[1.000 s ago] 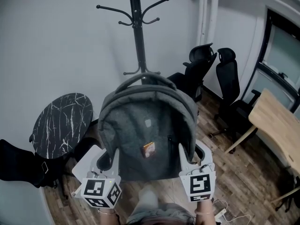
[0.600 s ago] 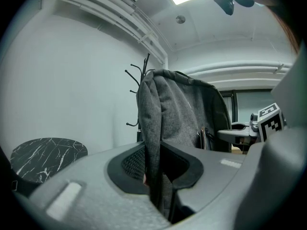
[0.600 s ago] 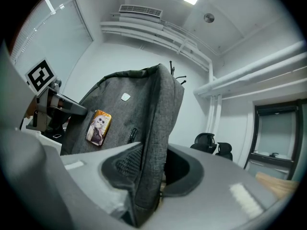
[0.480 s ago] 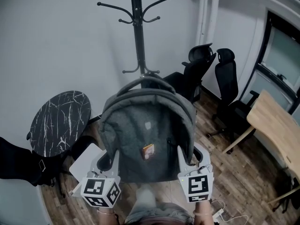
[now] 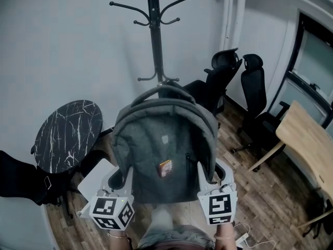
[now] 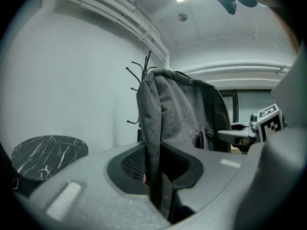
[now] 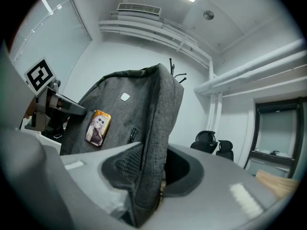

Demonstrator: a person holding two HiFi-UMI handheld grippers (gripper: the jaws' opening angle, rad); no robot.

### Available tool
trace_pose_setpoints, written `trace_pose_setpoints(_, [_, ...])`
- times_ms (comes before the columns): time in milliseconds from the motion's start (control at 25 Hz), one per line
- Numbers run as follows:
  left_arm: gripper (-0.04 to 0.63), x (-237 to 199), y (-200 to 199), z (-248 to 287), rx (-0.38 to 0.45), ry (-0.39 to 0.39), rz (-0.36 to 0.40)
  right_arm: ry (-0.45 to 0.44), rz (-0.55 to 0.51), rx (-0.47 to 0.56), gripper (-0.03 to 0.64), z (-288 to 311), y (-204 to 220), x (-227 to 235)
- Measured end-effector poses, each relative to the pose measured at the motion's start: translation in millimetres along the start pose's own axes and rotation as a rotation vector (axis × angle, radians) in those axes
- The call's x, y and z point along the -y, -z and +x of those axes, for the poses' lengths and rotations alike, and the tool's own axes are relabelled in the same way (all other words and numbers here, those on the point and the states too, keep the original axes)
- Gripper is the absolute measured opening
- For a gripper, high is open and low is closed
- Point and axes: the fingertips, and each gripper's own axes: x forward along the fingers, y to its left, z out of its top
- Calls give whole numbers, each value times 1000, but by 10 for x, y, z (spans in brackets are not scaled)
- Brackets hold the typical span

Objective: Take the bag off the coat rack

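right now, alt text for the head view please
A grey backpack is held upright by its sides, the left gripper and right gripper each clamped on an edge, in front of a black coat rack. A round marble table stands left, office chairs right.

— The backpack (image 5: 164, 145), is that cloth?
— Grey woven cloth, matt and slightly rough. The coat rack (image 5: 154, 40) looks like smooth black metal.
— And the floor (image 5: 270, 202)?
— Wood planks with a dull sheen. The pads (image 6: 128, 163) of the left claw (image 6: 156, 172) are matt black and dimpled.
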Motion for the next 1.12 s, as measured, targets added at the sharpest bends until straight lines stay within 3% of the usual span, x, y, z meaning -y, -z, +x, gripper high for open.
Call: trace_pose_setpoints(1120, [69,-163,-96,278,-34,4,27,7,38,-11,112,342,16,23])
